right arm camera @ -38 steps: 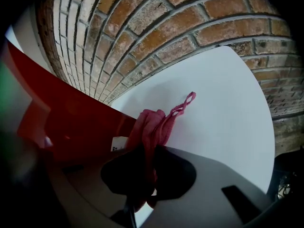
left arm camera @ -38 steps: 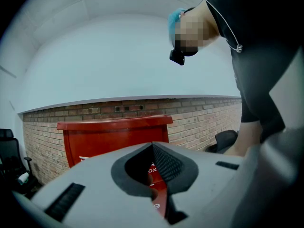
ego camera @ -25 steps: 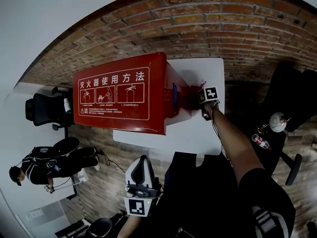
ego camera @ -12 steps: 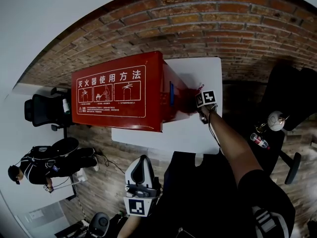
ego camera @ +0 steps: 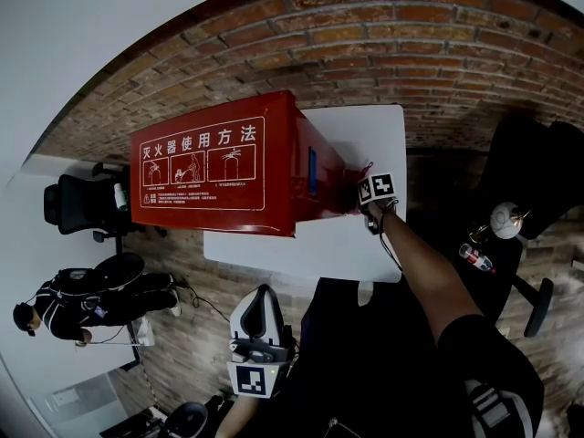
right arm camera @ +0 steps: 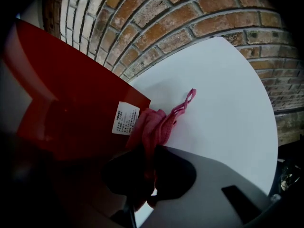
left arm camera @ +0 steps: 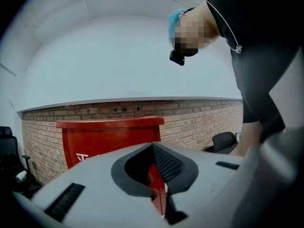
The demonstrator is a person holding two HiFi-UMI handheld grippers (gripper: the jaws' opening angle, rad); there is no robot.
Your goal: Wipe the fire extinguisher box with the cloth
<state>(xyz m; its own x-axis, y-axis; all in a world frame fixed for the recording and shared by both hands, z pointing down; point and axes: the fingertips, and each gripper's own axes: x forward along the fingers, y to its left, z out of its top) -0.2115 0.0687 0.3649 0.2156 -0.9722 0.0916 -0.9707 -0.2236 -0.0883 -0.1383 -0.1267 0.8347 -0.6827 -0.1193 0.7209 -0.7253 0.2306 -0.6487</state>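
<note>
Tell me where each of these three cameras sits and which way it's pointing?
Head view: on the person's head, looking steeply down on the red fire extinguisher box on the white table; shows the left gripper, the right gripper and the right forearm.
Left gripper view: on the left gripper, looking across at the box and brick wall; shows its own jaws and the person's torso.
Right gripper view: on the right gripper, facing the box's side; its jaws clamp the pink cloth.
Shared: all three see the box.
</note>
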